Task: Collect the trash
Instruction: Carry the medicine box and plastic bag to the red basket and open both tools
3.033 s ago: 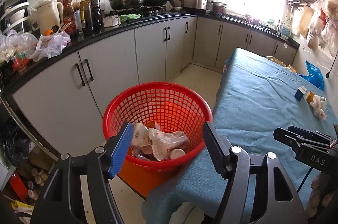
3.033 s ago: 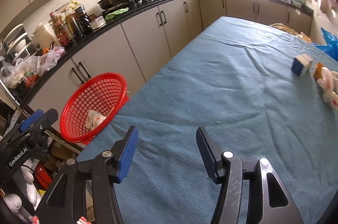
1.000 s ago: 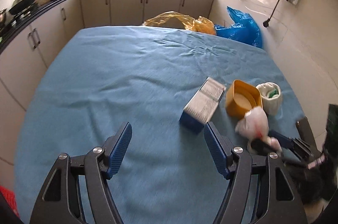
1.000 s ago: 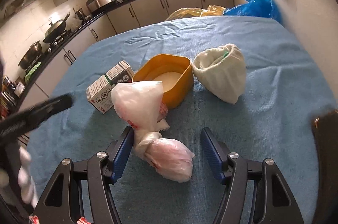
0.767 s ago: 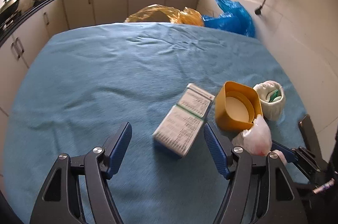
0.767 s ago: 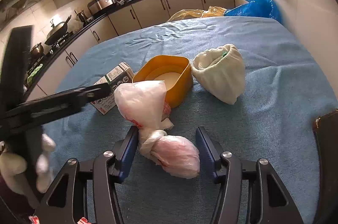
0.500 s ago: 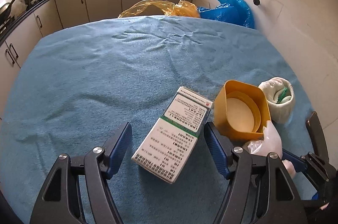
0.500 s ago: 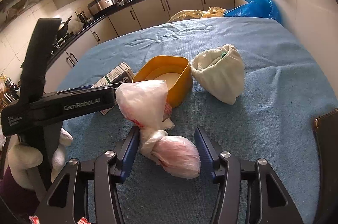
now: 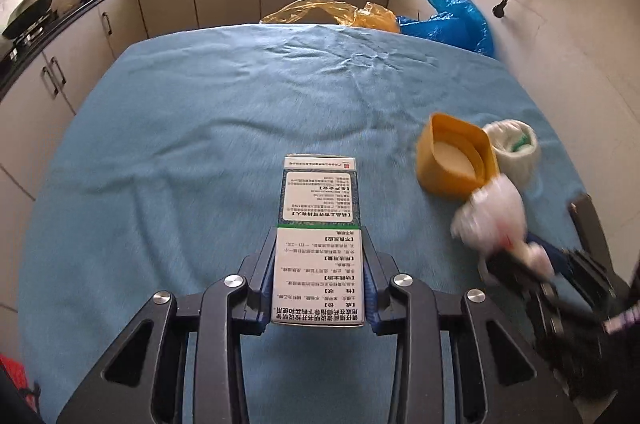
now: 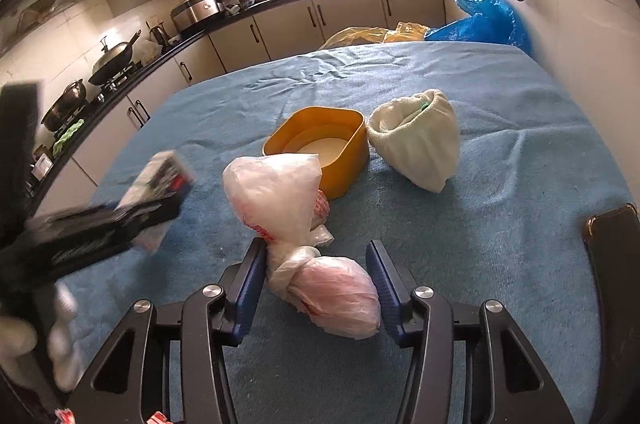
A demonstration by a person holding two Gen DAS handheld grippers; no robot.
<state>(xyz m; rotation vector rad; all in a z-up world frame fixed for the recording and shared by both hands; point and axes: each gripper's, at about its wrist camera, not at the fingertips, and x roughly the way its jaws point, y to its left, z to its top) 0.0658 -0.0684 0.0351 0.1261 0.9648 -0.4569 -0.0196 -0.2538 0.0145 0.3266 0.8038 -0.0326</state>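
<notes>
at frame centre of the left wrist view, the printed carton point(image 9: 318, 244) is clamped between the pads of the left gripper point(image 9: 319, 276), whose jaws have just been closing. right of it, the orange tub point(image 9: 454, 159) holds a pale disc; the white cup point(image 9: 516, 153) holds something green, unclear. the knotted plastic bag point(image 10: 336, 288) is gripped by the right gripper point(image 10: 320, 284) on the blue cloth point(image 10: 500, 183); in the left view it is blurred.
</notes>
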